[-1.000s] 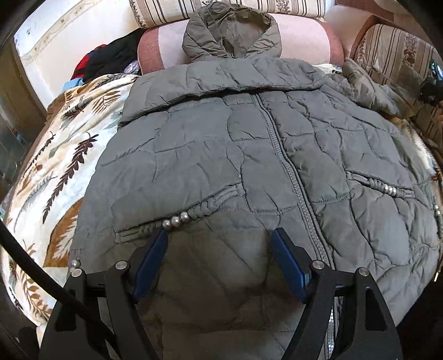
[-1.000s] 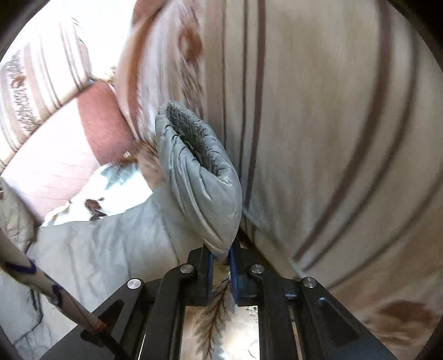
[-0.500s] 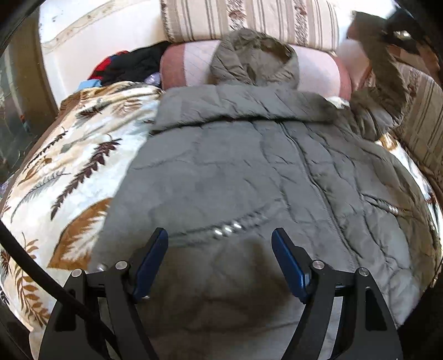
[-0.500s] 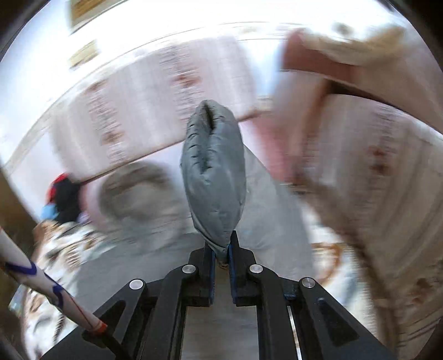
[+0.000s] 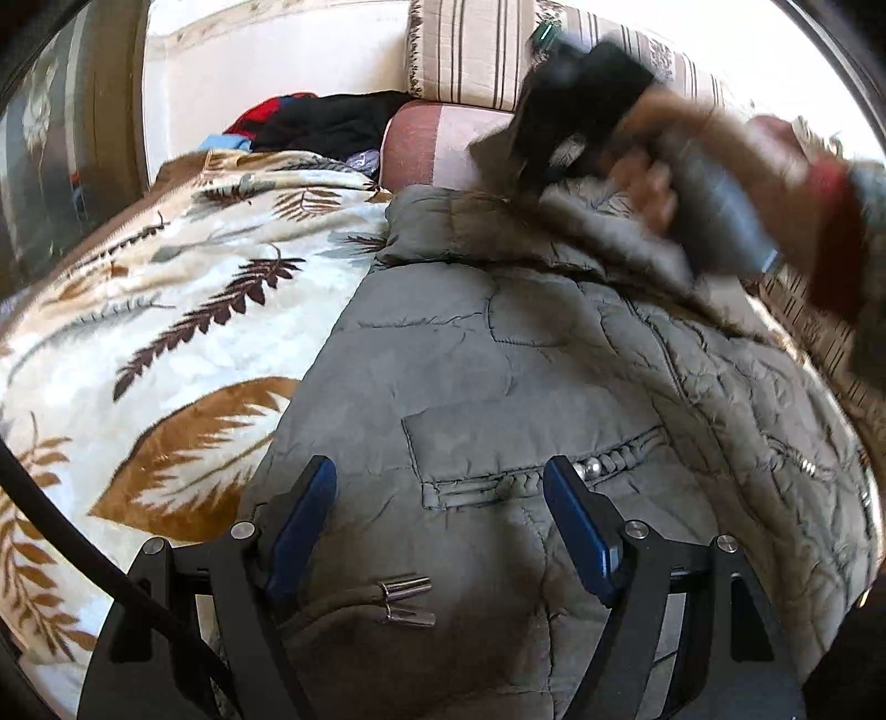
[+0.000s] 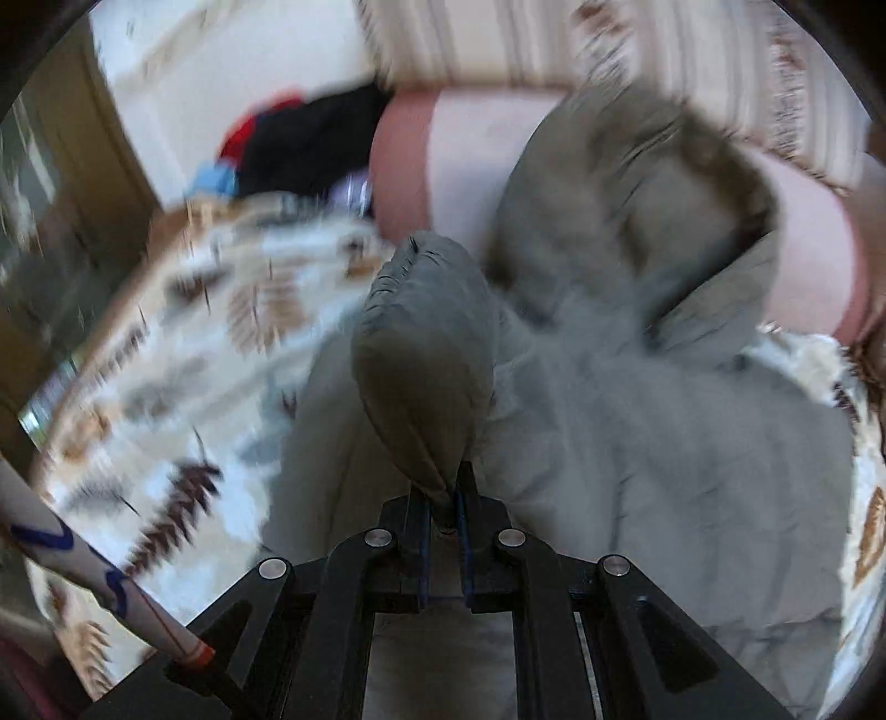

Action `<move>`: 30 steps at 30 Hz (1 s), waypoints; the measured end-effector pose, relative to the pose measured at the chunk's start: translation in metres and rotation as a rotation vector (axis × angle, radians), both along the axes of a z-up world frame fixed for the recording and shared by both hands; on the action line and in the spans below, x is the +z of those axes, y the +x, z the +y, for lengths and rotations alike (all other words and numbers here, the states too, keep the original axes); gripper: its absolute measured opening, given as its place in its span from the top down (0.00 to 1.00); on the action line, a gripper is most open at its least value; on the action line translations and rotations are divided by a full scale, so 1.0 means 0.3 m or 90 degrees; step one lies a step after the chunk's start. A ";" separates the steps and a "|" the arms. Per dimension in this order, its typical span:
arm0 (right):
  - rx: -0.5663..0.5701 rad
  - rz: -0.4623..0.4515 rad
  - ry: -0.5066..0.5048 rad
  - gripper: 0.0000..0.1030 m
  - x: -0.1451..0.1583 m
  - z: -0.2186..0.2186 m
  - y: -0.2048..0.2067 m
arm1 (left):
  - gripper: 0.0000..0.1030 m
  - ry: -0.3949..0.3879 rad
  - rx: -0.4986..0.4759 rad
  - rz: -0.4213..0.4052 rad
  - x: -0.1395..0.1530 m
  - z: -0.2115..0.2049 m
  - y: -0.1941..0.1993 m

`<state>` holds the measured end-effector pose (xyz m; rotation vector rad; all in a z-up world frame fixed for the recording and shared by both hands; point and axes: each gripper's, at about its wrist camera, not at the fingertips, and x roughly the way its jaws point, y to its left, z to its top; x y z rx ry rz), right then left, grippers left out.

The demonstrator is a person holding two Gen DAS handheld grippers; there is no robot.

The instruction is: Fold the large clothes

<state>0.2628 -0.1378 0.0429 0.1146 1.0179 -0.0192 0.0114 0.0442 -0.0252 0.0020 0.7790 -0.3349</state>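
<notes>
Grey coat (image 5: 554,387) spread on leaf-print blanket (image 5: 166,343), left gripper (image 5: 440,498) fingers wide above its hem, right gripper (image 6: 443,498) fingers pinching the sleeve cuff (image 6: 423,354)

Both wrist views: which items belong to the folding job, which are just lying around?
Job:
- grey quilted jacket
- its sleeve cuff, clamped in right claw
- left claw, open over the hem

Lying about:
- leaf-print blanket
- dark clothes pile
- striped cushion

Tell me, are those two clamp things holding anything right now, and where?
The right tool is shut on the cuff end of the grey jacket's sleeve. The left tool is open above the jacket near its pocket, holding nothing.
</notes>
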 end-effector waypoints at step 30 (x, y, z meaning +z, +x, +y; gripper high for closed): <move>-0.282 0.076 -0.049 0.19 -0.064 -0.905 -1.207 | 0.18 -0.007 0.036 0.122 0.028 0.162 0.063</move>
